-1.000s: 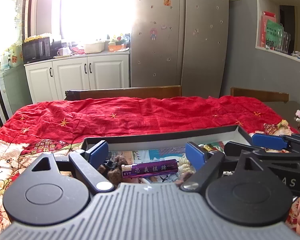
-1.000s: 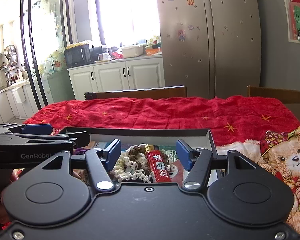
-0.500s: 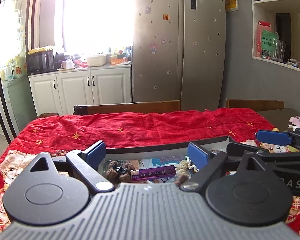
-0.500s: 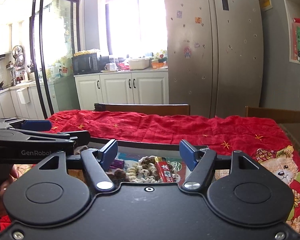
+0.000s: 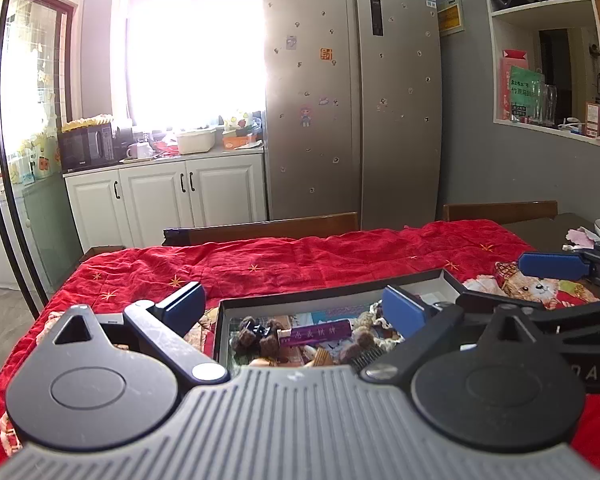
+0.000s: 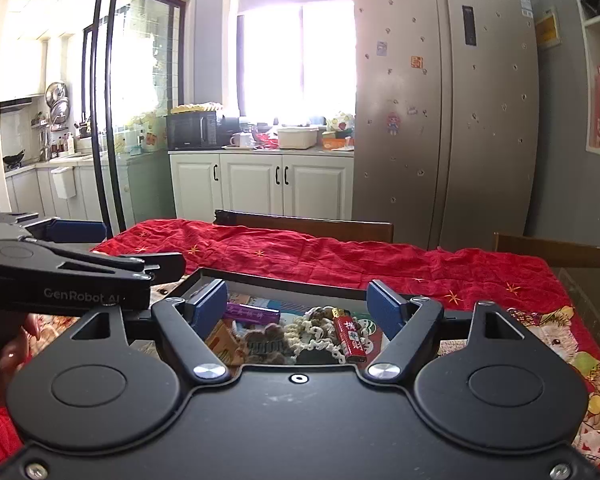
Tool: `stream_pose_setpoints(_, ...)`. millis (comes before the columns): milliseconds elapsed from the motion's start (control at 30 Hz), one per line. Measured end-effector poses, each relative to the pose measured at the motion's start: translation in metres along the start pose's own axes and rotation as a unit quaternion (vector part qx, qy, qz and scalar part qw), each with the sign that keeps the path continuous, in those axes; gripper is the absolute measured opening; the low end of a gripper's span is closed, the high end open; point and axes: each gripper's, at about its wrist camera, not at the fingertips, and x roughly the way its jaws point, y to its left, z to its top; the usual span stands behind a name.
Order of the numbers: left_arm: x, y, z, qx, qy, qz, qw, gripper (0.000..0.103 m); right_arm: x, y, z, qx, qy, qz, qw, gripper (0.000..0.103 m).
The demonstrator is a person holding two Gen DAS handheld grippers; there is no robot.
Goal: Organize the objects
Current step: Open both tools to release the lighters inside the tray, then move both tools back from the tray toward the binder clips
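Shallow black box sits on the red quilted cloth near the table's near edge, open-topped. Contents left to right: purple tube with white characters, brown fuzzy lumps, cream knobbly cord pile, red lighter with white print, all on printed cards. Left gripper jaws opening, nothing between them. Right gripper likewise opening, empty, above the box.
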Motion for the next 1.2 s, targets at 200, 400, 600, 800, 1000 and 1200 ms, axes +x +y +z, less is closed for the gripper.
stream_pose_setpoints(200, -0.019, -0.001, -0.006, 0.008, -0.004, -0.006, 0.9999, 0.101, -0.025, 0.01, -0.006, -0.015, -0.003, 0.001, 1.0, 0.08)
stream_pose_setpoints(400, -0.038, 0.001, -0.012, 0.007, -0.01, -0.005, 0.9999, 0.102, -0.043, 0.009, -0.014, -0.009, -0.001, 0.002, 1.0, 0.08)
stream_pose_setpoints(600, -0.04, 0.007, -0.026, 0.005, 0.003, 0.002, 1.0, 0.103, -0.055, 0.0, -0.027, 0.009, 0.004, 0.005, 1.0, 0.08)
stream_pose_setpoints(800, -0.038, 0.011, -0.051, 0.006, 0.029, -0.006, 0.9995, 0.103, -0.051, -0.001, -0.049, 0.011, 0.024, 0.01, 1.0, 0.08)
stream_pose_setpoints(1000, -0.033, 0.01, -0.074, 0.009, 0.052, -0.022, 0.9984, 0.103, -0.038, 0.01, -0.076, -0.014, 0.051, 0.024, 0.998, 0.079)
stream_pose_setpoints(1200, -0.025, 0.01, -0.088, 0.008, 0.064, -0.036, 0.9973, 0.103, -0.022, 0.029, -0.101, -0.056, 0.074, 0.036, 0.995, 0.072)
